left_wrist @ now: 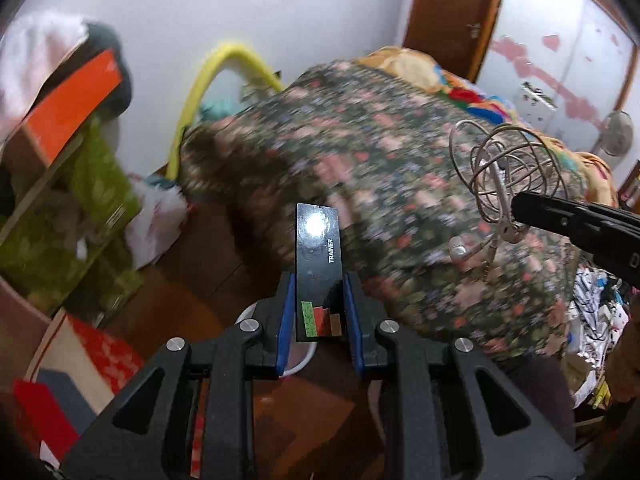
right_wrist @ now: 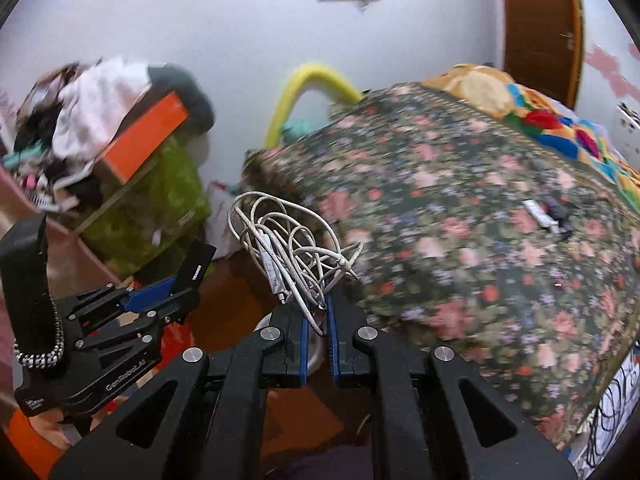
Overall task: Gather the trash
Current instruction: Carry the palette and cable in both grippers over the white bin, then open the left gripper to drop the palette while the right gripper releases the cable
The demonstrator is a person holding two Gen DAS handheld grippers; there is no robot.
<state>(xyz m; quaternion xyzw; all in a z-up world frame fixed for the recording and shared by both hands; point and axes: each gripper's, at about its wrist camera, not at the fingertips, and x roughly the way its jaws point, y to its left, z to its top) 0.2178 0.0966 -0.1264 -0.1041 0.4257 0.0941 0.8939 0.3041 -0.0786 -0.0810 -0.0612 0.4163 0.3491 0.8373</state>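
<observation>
While both hands carry their finds past the bed [left_wrist: 400, 184] | left gripper [left_wrist: 320, 320] clamps a black box [left_wrist: 319, 264] | right gripper [right_wrist: 316, 320] pinches an earphone tangle [right_wrist: 288, 244] | step: transport | next: find a bin, likely the white rim [left_wrist: 300, 364] below, then release.

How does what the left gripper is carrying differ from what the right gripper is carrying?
The left gripper holds a black box: rigid, flat, glossy, printed TRAINER, standing upright between the pads. The right gripper holds a tangle of white earphone cable: limp, looped, pale, bulging well past the fingers. The box fills a wider jaw gap; the cable is pinched by only a few strands between nearly closed pads. Both are held in the air beside the floral bedspread.
</observation>
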